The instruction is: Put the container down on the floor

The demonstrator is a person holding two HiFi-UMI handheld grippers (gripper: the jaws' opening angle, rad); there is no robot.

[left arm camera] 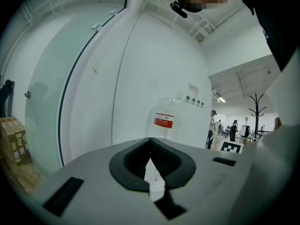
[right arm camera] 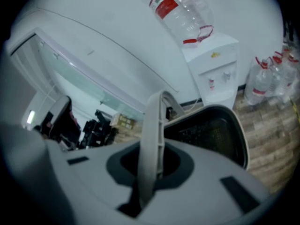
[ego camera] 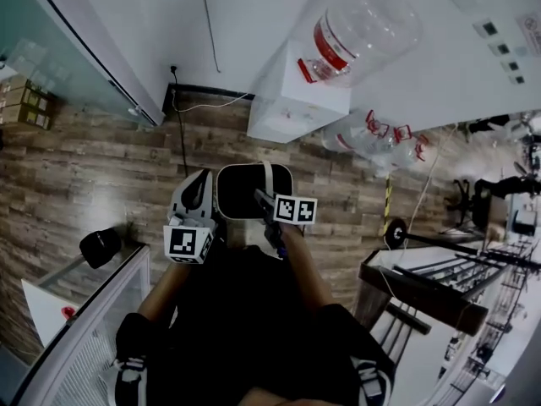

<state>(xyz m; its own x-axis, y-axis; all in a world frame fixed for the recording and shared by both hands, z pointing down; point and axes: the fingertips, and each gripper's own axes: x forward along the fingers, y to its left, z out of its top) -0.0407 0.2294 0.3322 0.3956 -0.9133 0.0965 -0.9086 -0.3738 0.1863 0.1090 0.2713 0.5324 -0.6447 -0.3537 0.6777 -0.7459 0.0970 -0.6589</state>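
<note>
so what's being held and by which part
The container, by its arched handle, in the right gripper; the left gripper pinches something thin and white, unclear what.

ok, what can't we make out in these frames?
- Container contents: interior too dark, head and right gripper views.
- Floor under it: hidden by container and person, head view.
- What the left claw pinches: only a white sliver shows, left gripper view.
- Bottle label print: too small, every view.

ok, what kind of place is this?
Probably an office or lab: white water dispenser carrying a clear plastic bottle with a red label, wood-plank floor, curved glass partition.
</note>
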